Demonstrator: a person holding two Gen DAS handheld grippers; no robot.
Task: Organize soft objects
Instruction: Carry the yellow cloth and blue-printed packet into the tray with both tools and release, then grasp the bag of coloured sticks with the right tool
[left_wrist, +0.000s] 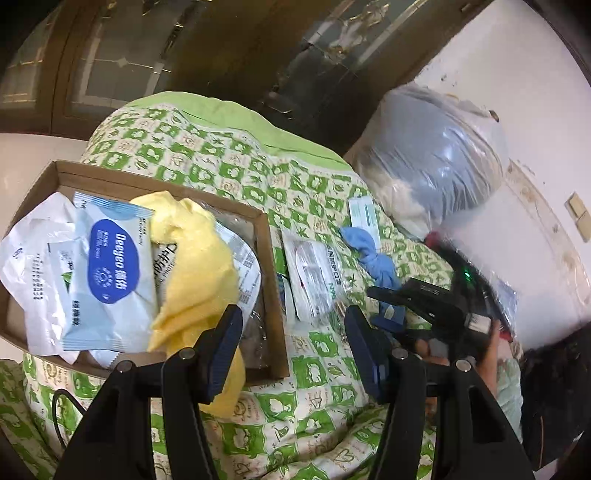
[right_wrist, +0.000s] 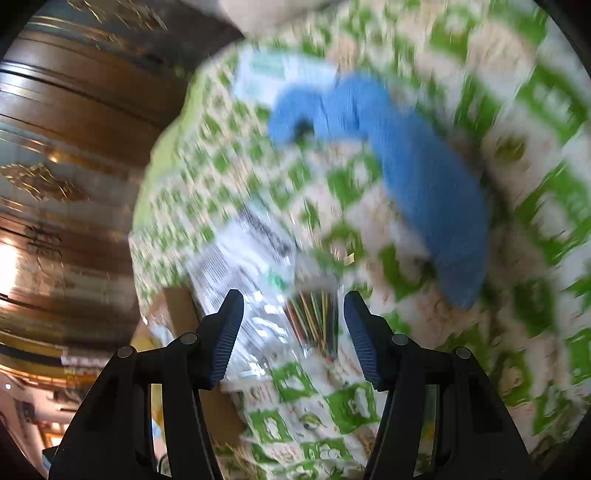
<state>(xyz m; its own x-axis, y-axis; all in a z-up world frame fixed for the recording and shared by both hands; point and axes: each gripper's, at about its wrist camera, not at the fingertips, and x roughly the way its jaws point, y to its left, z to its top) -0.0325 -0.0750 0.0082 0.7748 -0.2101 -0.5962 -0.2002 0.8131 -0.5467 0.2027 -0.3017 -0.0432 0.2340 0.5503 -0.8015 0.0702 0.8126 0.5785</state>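
Observation:
A cardboard box (left_wrist: 271, 266) on the green-patterned quilt (left_wrist: 229, 166) holds a yellow cloth (left_wrist: 195, 266), a blue-and-white wipes pack (left_wrist: 110, 266) and white packets. My left gripper (left_wrist: 293, 345) is open and empty, just right of the box's near corner. A blue cloth (left_wrist: 373, 254) lies on the quilt to the right; the right gripper's black body (left_wrist: 424, 306) hovers near it. In the blurred right wrist view my right gripper (right_wrist: 293, 332) is open and empty above a clear packet (right_wrist: 258, 280), with the blue cloth (right_wrist: 417, 173) up and right.
A clear plastic packet (left_wrist: 314, 277) and a small white card (left_wrist: 364, 214) lie on the quilt beside the box. A large plastic-wrapped grey bundle (left_wrist: 436, 155) sits at the right by a white wall. Dark wooden cabinets (left_wrist: 184, 48) stand behind.

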